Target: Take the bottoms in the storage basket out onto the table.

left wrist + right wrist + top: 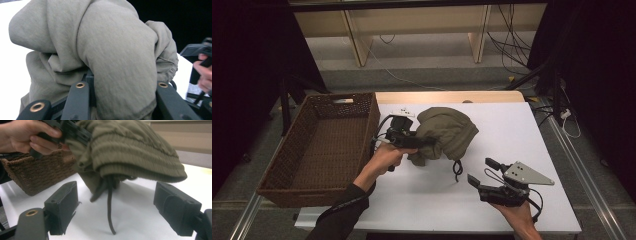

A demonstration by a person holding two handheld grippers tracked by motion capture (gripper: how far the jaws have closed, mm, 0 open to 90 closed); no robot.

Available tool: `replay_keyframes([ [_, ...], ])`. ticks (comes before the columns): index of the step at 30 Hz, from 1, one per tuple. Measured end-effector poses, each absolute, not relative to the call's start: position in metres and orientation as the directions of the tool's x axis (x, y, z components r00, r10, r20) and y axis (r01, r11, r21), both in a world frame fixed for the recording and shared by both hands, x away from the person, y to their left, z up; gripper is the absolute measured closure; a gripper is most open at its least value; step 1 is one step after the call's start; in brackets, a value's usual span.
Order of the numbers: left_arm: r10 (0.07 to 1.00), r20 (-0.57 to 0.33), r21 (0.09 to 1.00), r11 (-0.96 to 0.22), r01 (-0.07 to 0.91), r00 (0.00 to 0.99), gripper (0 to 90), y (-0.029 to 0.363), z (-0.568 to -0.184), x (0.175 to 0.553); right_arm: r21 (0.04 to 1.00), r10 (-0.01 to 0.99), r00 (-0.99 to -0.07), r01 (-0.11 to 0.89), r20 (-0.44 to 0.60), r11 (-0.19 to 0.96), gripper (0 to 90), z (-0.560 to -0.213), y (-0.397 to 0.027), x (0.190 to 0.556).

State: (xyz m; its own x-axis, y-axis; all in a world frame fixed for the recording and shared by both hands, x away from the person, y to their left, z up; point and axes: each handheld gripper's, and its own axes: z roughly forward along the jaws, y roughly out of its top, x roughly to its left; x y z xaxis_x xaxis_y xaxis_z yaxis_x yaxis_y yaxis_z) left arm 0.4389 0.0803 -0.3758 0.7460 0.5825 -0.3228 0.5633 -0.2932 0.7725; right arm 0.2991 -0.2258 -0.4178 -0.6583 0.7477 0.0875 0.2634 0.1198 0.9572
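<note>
A bundled olive-green garment (pixel 444 132) hangs just above the white table (pixel 522 135), right of the basket. My left gripper (pixel 429 141) is shut on it from the left side. In the left gripper view the cloth (pixel 112 50) bulges thickly between and over the jaws. A dark drawstring (pixel 457 170) dangles from the bundle down to the table. My right gripper (pixel 479 170) stands open near the front right of the table, nothing in it. In the right gripper view the garment (pixel 135 152) and cord (pixel 110 207) hang just beyond the open pads (pixel 62 205).
A brown wicker basket (pixel 371 127) with nothing visible inside stands at the table's left edge, its corner (pixel 37 175) close behind the left hand. Black stands and cables lie on the floor at the right and back. A wooden strip runs along the table's far edge.
</note>
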Motion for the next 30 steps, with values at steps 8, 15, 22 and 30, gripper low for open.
replay_keyframes([
  [8, 0.611, -0.313, 0.769, -0.286, 0.572, 0.727, 63.9, 0.072, -0.387, 0.440, 0.956, 0.748, -0.658, 0.267, 0.090, 0.120, 20.7, -0.418, -0.226, 0.299],
  [15, 0.632, -0.307, 0.762, -0.285, 0.581, 0.712, 63.8, 0.067, -0.397, 0.441, 0.957, 0.747, -0.660, 0.263, 0.088, 0.120, 20.7, -0.418, -0.226, 0.299],
  [22, 0.644, -0.306, 0.748, -0.293, 0.596, 0.701, 63.6, 0.062, -0.409, 0.444, 0.957, 0.746, -0.660, 0.264, 0.089, 0.120, 20.7, -0.418, -0.226, 0.299],
  [30, 0.648, -0.316, 0.731, -0.300, 0.613, 0.693, 63.1, 0.058, -0.420, 0.446, 0.956, 0.746, -0.660, 0.267, 0.092, 0.118, 20.7, -0.418, -0.226, 0.299],
])
